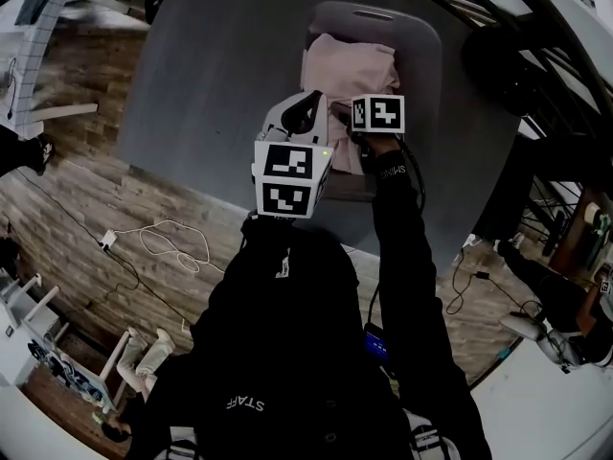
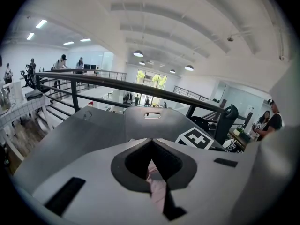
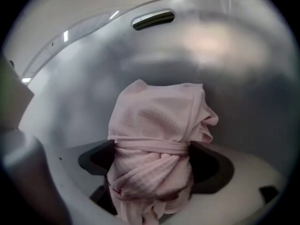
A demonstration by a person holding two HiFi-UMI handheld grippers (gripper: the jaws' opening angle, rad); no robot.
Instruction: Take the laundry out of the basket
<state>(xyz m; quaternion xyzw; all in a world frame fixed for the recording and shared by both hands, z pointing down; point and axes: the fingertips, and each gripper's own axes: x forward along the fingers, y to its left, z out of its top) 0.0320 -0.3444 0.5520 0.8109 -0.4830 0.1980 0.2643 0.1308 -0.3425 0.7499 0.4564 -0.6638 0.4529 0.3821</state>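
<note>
A grey laundry basket (image 1: 375,12) stands on a grey table, with a pink cloth (image 1: 350,65) bunched inside it. My right gripper (image 1: 369,127) reaches into the basket. In the right gripper view its jaws (image 3: 152,158) stand wide on either side of the knotted pink cloth (image 3: 154,111) without squeezing it, and the basket wall (image 3: 211,46) rises behind. My left gripper (image 1: 308,111) is at the basket's near left edge. In the left gripper view its tips (image 2: 150,142) meet, and a strip of pink cloth (image 2: 157,189) is pinched between the pads.
The grey table (image 1: 220,75) stretches left of the basket. White cables (image 1: 172,247) lie on the wooden floor beside it. A dark railing (image 2: 140,86) runs behind the table, with people far beyond. The right gripper's marker cube (image 2: 197,138) sits close by on the right.
</note>
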